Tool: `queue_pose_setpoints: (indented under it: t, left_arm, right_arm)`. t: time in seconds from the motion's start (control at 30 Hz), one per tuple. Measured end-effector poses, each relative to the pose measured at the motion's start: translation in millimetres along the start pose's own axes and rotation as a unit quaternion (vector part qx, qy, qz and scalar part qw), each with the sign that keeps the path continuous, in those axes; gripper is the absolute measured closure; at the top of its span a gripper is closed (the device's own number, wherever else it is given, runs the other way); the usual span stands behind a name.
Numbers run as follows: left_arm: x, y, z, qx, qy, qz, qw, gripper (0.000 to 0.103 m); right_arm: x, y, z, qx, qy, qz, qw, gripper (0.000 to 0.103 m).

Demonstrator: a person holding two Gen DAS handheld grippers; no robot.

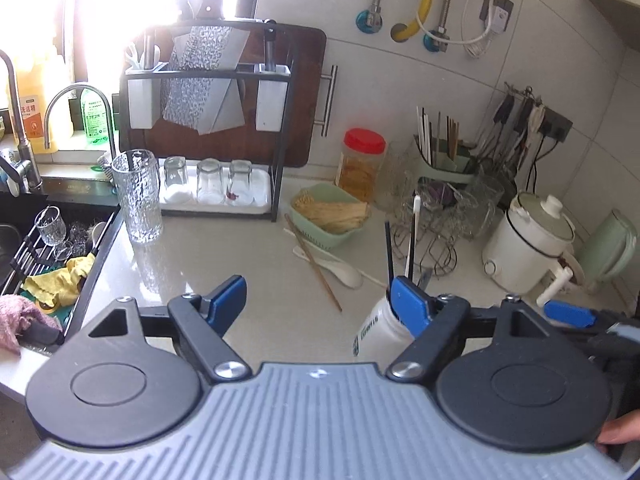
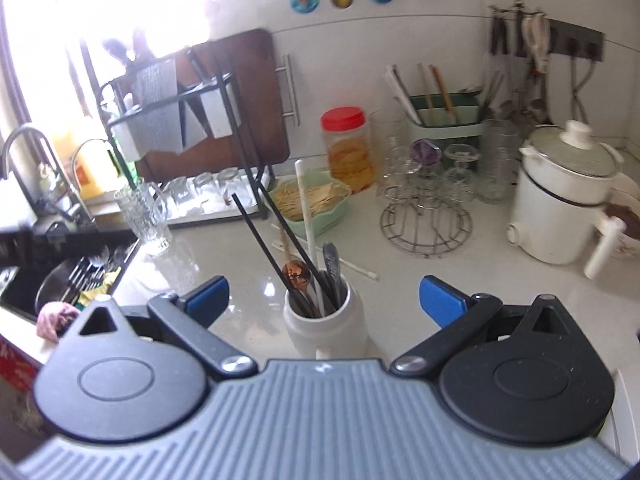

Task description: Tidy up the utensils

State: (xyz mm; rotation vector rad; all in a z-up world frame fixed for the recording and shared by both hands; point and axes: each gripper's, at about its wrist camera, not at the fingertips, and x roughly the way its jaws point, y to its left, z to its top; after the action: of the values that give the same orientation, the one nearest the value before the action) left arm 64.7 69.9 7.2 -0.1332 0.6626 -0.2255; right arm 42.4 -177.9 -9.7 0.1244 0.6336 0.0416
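place: home kitchen | cues: sink [image 1: 24, 248]; knife rack [image 1: 208, 80]; rice cooker [image 2: 560, 200]

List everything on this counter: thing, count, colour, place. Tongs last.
holder: one, white, near counter edge, holding black chopsticks, a white stick, a copper spoon and a silver utensil
loose chopstick: one, wooden, on counter beside a white spoon
basket: one, green, behind them
jar: one, red lid, by the wall
tall glass: one, clear, by the sink
small glasses: three, clear, upside down on the rack tray
cooker: one, white, far right
sink: one, black, left, with glasses and a yellow cloth
left tongs: open, empty
right tongs: open, empty, either side of the holder
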Motion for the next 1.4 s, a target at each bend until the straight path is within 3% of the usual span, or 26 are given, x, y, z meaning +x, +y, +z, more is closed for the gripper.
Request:
queue_pose_setpoints:
  t: [0.2, 0.4, 0.7, 1.4]
  left_arm:
    - [-21.3, -10.4, -26.5, -0.007, 0.005, 0.004, 1.0000, 0.020]
    - [-31.5, -29.8, -44.9, -0.026, 0.015, 0.020, 0.9994, 0.020]
    - [-45.1, -54.6, -65.2, -0.014, 0.033, 0.041, 0.9985, 0.020]
    - [-61.8, -62.2, -68.8, -0.021, 0.023, 0.068, 0.9972, 0.019]
  right_arm:
    - [-36.3, -5.7, -10.8, 0.016, -0.010, 0.005, 1.000, 0.000]
    - [-52.9, -16.7, -21.9, -0.002, 0.001, 0.014, 1.000, 0.000]
    - [-69.9, -29.6, -35.8, -0.018, 0.017, 0.030, 0.999, 0.000]
    - [-78.5, -36.0, -40.5, -0.017, 0.009, 0.037, 0.999, 0.000]
